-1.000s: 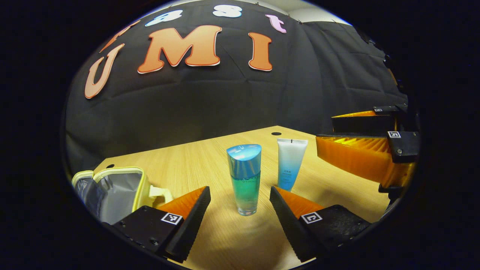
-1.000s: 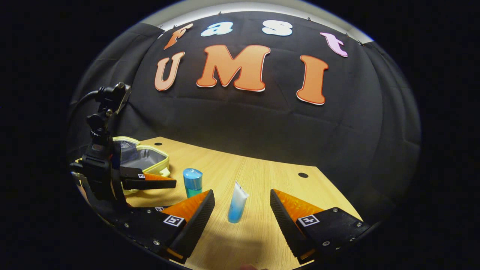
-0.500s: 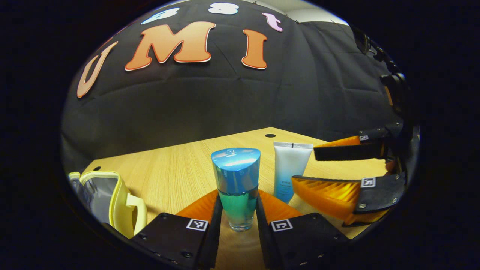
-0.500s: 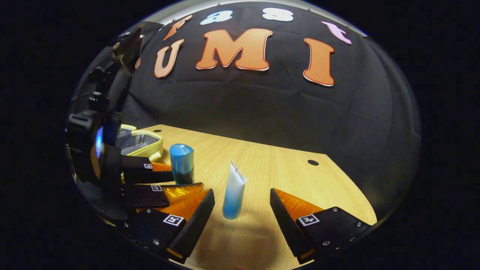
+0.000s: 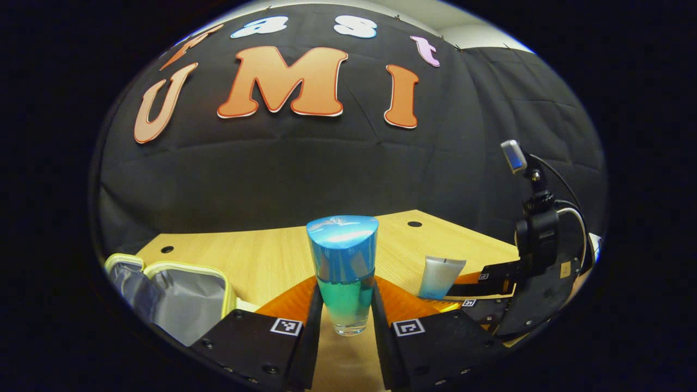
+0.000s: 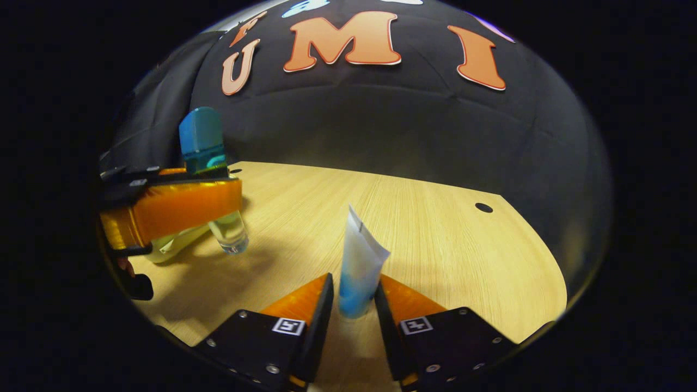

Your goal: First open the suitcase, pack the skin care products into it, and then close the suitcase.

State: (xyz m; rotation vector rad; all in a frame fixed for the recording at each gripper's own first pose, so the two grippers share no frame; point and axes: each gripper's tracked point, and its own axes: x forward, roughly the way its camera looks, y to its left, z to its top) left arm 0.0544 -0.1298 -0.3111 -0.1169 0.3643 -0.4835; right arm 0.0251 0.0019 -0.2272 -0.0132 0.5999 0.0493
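A bottle [image 5: 343,272] of blue-green liquid with a blue cap stands upright between my left gripper's [image 5: 344,307] fingers, which are shut on its lower half. In the right gripper view the same bottle [image 6: 202,142] hangs a little above the table in the left gripper [image 6: 231,182]. A white-and-blue tube [image 6: 359,267] stands cap down on the table, and my right gripper [image 6: 351,305] is shut on its base. From the left gripper view the tube [image 5: 440,276] sits at the right gripper's [image 5: 454,291] tips. The open yellow-trimmed case [image 5: 179,296] with grey lining lies at lower left.
The wooden table [image 6: 435,239] has small round holes [image 6: 482,207] near its far edge. The black cloth wall rises right behind it. A camera mount [image 5: 536,218] with a cable rides above the right gripper.
My left gripper, which had closed on the bottle, has raised it off the table. My right gripper moved forward and closed on the tube's base.
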